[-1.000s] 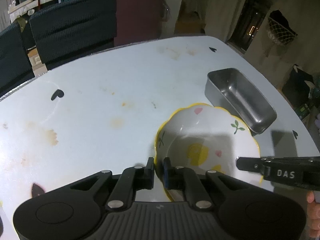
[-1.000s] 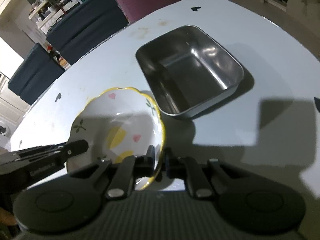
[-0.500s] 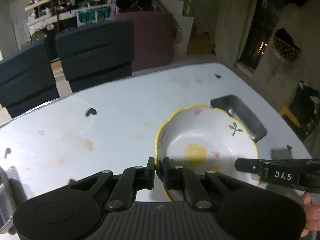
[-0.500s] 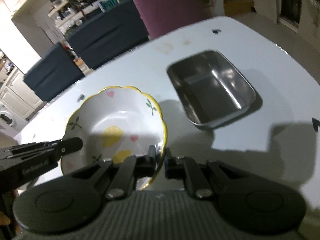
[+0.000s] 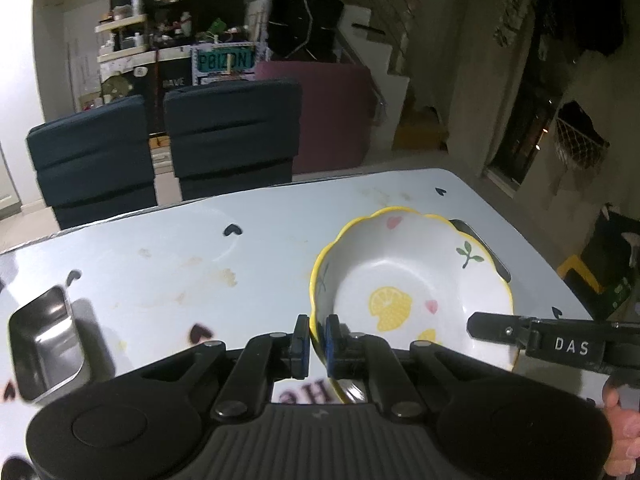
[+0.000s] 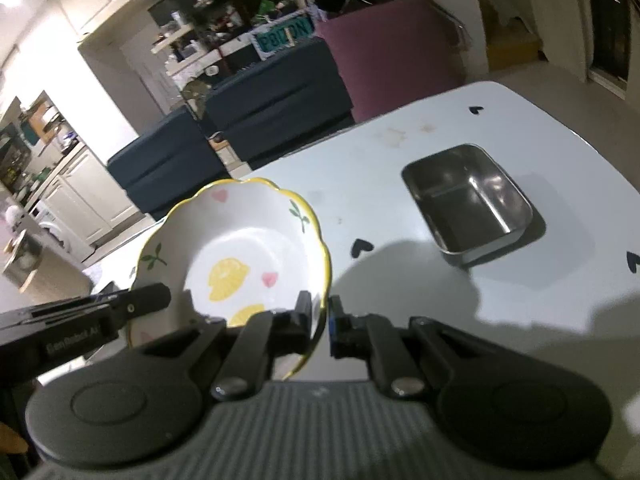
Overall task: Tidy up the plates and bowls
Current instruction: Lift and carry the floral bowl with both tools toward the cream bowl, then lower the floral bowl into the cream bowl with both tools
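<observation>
The scalloped ceramic bowl (image 5: 412,292), white with a yellow rim and lemon and heart prints, hangs in the air between the two tools, clear of the tabletop (image 5: 200,248). The left hand-held gripper (image 5: 317,340) pinches the bowl's rim on its near left side, one pad inside the wall and one outside. The right hand-held gripper (image 6: 320,320) does the same on the opposite side of the rim, its jaws nearly pressed together with only the thin wall between them.

Glazed ceramic like this is probably stiff, fairly heavy for its size, and slick under rubber pads, and it would chip or break if dropped. The thin upright wall just below the rim looks like the sound place to grip, and two opposite holds keep it level. The wavy edge means a pad could sit on a crest rather than flat, so a slip or tilt seems the main risk.

Ahead and to the right of the right hand-held gripper sits a rectangular steel tray (image 6: 468,204); a second steel container (image 5: 44,344) lies to the left of the left one.
</observation>
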Demonstrator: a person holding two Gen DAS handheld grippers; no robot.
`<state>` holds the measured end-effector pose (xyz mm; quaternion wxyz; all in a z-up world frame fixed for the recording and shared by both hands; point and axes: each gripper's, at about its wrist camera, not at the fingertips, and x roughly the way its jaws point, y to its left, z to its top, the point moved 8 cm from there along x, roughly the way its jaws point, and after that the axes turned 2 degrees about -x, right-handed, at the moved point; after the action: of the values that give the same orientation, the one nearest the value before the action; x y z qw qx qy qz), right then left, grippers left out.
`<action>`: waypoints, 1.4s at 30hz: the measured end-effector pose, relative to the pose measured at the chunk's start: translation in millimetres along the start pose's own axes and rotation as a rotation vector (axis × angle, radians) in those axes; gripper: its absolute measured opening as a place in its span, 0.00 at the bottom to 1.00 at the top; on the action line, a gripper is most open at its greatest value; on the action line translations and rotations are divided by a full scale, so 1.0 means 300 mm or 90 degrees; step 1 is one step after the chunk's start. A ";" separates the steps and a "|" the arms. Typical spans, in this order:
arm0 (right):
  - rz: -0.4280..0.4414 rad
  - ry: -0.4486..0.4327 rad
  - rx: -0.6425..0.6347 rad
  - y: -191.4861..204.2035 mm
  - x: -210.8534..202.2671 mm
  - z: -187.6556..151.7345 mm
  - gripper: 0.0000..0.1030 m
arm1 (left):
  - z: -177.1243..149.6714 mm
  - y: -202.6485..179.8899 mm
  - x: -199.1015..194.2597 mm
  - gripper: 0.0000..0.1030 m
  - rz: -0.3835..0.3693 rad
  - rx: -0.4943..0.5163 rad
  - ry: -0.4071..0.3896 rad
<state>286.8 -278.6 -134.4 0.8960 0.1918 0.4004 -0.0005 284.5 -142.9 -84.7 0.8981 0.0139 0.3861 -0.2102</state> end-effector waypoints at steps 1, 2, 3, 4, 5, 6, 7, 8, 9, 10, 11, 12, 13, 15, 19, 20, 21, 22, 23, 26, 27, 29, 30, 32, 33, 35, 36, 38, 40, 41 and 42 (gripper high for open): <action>0.005 -0.004 -0.005 0.014 -0.012 -0.004 0.09 | -0.010 0.007 -0.019 0.08 0.001 -0.008 -0.004; 0.008 -0.006 -0.010 0.027 -0.016 -0.009 0.09 | -0.016 0.014 -0.036 0.08 0.003 -0.013 -0.007; 0.012 -0.008 -0.016 0.039 -0.026 -0.014 0.09 | -0.024 0.018 -0.052 0.08 0.006 -0.017 -0.011; 0.015 -0.009 -0.020 0.051 -0.034 -0.019 0.09 | -0.033 0.023 -0.072 0.08 0.009 -0.022 -0.016; 0.019 -0.011 -0.028 0.064 -0.045 -0.027 0.09 | -0.041 0.025 -0.086 0.08 0.011 -0.023 -0.020; 0.022 -0.013 -0.032 0.072 -0.050 -0.031 0.09 | -0.048 0.028 -0.101 0.08 0.014 -0.024 -0.025; 0.024 -0.015 -0.037 0.081 -0.057 -0.036 0.09 | -0.057 0.031 -0.118 0.08 0.016 -0.027 -0.031; 0.028 -0.018 -0.044 0.091 -0.067 -0.044 0.09 | -0.066 0.035 -0.131 0.08 0.017 -0.031 -0.034; 0.030 -0.021 -0.048 0.101 -0.086 -0.058 0.09 | -0.077 0.039 -0.148 0.08 0.017 -0.036 -0.038; 0.033 -0.024 -0.051 0.104 -0.094 -0.064 0.09 | -0.089 0.041 -0.164 0.08 0.018 -0.038 -0.040; 0.037 -0.025 -0.054 0.110 -0.103 -0.071 0.09 | -0.101 0.042 -0.180 0.08 0.020 -0.036 -0.044; 0.042 -0.026 -0.057 0.113 -0.111 -0.079 0.09 | -0.112 0.041 -0.192 0.08 0.021 -0.036 -0.048; 0.046 -0.025 -0.059 0.116 -0.117 -0.087 0.10 | -0.127 0.044 -0.208 0.08 0.020 -0.039 -0.053; 0.050 -0.025 -0.063 0.129 -0.125 -0.106 0.10 | -0.150 0.048 -0.227 0.08 0.015 -0.049 -0.056; 0.056 -0.025 -0.073 0.141 -0.155 -0.142 0.10 | -0.205 0.049 -0.260 0.08 0.009 -0.065 -0.062; 0.057 -0.024 -0.076 0.142 -0.159 -0.153 0.10 | -0.215 0.053 -0.262 0.08 0.007 -0.070 -0.063; 0.057 -0.022 -0.078 0.143 -0.160 -0.161 0.10 | -0.225 0.055 -0.262 0.08 0.005 -0.076 -0.062; 0.056 -0.019 -0.080 0.145 -0.161 -0.167 0.10 | -0.238 0.058 -0.264 0.08 0.004 -0.081 -0.061; 0.056 -0.017 -0.083 0.148 -0.166 -0.177 0.10 | -0.250 0.055 -0.269 0.08 0.004 -0.082 -0.061; 0.052 -0.006 -0.095 0.147 -0.164 -0.214 0.10 | -0.286 0.054 -0.272 0.08 -0.001 -0.090 -0.055; 0.049 -0.001 -0.099 0.146 -0.162 -0.226 0.10 | -0.298 0.054 -0.269 0.08 -0.003 -0.094 -0.051; 0.046 0.011 -0.105 0.142 -0.159 -0.247 0.10 | -0.322 0.058 -0.259 0.08 -0.006 -0.098 -0.039; 0.045 0.020 -0.109 0.139 -0.155 -0.256 0.10 | -0.338 0.058 -0.252 0.08 -0.006 -0.097 -0.033; 0.041 0.036 -0.120 0.132 -0.143 -0.273 0.10 | -0.362 0.057 -0.238 0.08 -0.007 -0.096 -0.020; 0.039 0.044 -0.124 0.127 -0.135 -0.281 0.10 | -0.374 0.058 -0.233 0.08 -0.009 -0.098 -0.014; 0.034 0.058 -0.136 0.120 -0.121 -0.297 0.10 | -0.399 0.059 -0.221 0.09 -0.012 -0.100 0.000; 0.033 0.065 -0.140 0.114 -0.116 -0.304 0.10 | -0.407 0.059 -0.213 0.09 -0.013 -0.099 0.007; 0.033 0.077 -0.139 0.101 -0.109 -0.314 0.10 | -0.420 0.057 -0.203 0.09 -0.015 -0.100 0.015; 0.034 0.090 -0.136 0.093 -0.099 -0.321 0.10 | -0.434 0.058 -0.191 0.09 -0.018 -0.107 0.027; 0.033 0.096 -0.135 0.089 -0.092 -0.322 0.10 | -0.441 0.059 -0.184 0.09 -0.019 -0.109 0.033; 0.031 0.100 -0.136 0.093 -0.096 -0.336 0.10 | -0.447 0.060 -0.177 0.09 -0.019 -0.111 0.039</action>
<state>199.3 -222.4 -165.2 0.8769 0.1046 0.4623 0.0791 166.6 -82.1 -144.2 0.8803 -0.0635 0.4304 -0.1889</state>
